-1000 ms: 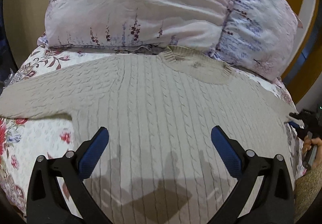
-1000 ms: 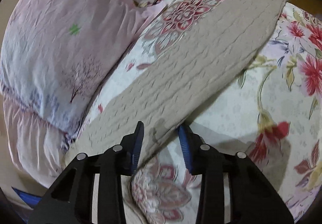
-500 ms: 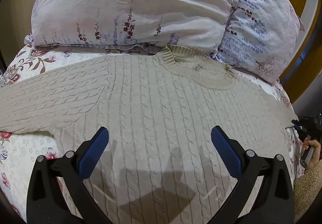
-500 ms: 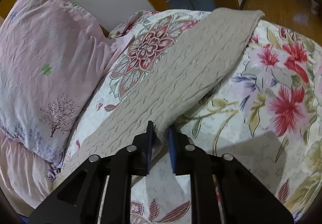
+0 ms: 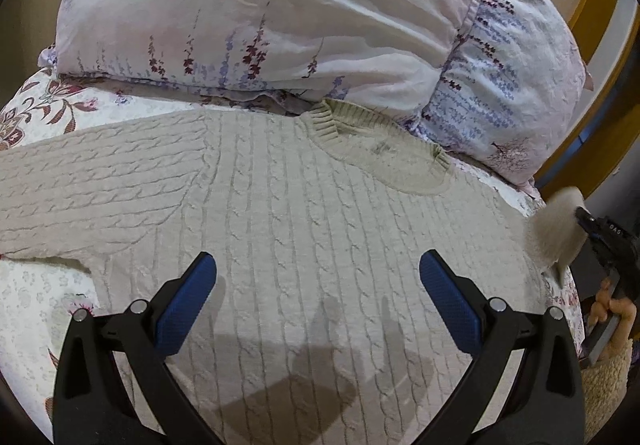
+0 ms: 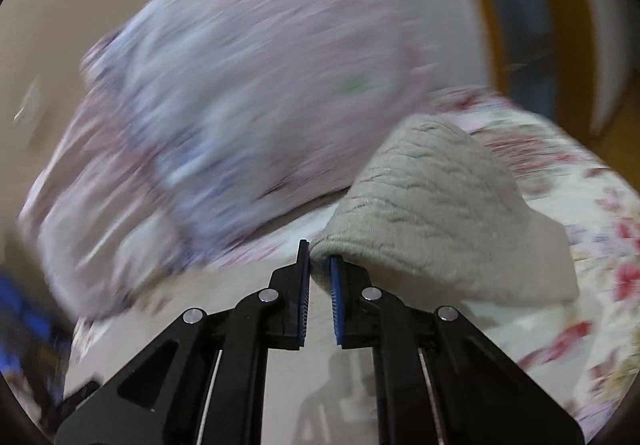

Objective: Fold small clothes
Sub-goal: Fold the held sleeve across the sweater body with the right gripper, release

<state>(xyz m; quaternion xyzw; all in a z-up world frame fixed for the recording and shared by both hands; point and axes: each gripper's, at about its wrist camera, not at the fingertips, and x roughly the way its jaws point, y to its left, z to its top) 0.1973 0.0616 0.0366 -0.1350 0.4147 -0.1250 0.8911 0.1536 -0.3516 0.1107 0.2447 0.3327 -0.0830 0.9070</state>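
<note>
Across the middle of the left wrist frame I see the sweater (image 5: 304,229) spread flat on the bed (image 5: 32,293), its collar at upper centre just under the pillow (image 5: 280,17) and one sleeve (image 5: 80,189) stretched out to the left edge. My left hand-held gripper (image 5: 318,273) hovers over the body panel with its jaws wide apart, gripping nothing. At the lower centre of the blurred right wrist frame, my right hand-held gripper (image 6: 319,265) is nearly closed and pinches the edge of the other sleeve (image 6: 432,213), which rises off the bed in a hump. I judge the folding barely begun: this sleeve must be laid across the body, then the far sleeve, then the hem brought up.
</note>
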